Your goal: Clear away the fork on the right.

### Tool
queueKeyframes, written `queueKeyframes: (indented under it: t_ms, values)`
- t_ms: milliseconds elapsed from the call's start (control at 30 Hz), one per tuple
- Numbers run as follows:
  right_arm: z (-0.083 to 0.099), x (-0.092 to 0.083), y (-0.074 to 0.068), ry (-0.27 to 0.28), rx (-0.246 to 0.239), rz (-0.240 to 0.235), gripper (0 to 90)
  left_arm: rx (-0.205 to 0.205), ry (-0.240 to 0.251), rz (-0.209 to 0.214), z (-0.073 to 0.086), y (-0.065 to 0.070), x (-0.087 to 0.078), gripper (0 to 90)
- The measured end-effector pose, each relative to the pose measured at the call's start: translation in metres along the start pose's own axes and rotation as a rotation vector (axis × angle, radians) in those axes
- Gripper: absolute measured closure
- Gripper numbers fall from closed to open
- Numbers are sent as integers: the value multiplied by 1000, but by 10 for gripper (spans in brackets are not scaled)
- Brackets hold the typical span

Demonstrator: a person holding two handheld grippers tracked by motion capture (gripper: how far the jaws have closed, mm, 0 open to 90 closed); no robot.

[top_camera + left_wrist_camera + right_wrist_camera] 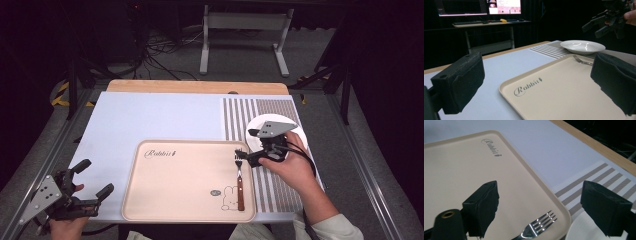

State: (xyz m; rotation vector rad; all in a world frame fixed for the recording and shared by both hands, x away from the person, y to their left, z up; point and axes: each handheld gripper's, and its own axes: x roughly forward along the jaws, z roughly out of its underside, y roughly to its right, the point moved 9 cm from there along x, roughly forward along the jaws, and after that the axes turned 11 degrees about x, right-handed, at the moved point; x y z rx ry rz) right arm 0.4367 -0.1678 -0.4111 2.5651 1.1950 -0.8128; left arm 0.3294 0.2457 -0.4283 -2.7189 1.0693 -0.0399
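Right gripper [243, 156] spread wide, empty, just above fork [239, 176] on tray [170, 200].

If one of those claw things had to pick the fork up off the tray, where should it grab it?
Probably the brown handle, coming straight down from above. The fork lies flat on the tray, parallel to its right rim, so there is nothing to get under. The handle looks thicker than the thin metal neck, and the jaws would close across its width.
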Motion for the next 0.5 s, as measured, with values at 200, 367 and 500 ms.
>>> queueKeyframes:
  t_ms: [200,367,500]
  values:
    - [6,-29,5,110,15,13,156,0,0,-1,0,0,0,0]
    - [20,-54,10,215,23,25,145,-1,0,-2,0,0,-1,0]
    - [47,-80,20,334,77,44,144,0,-2,-2,0,0,0,0]
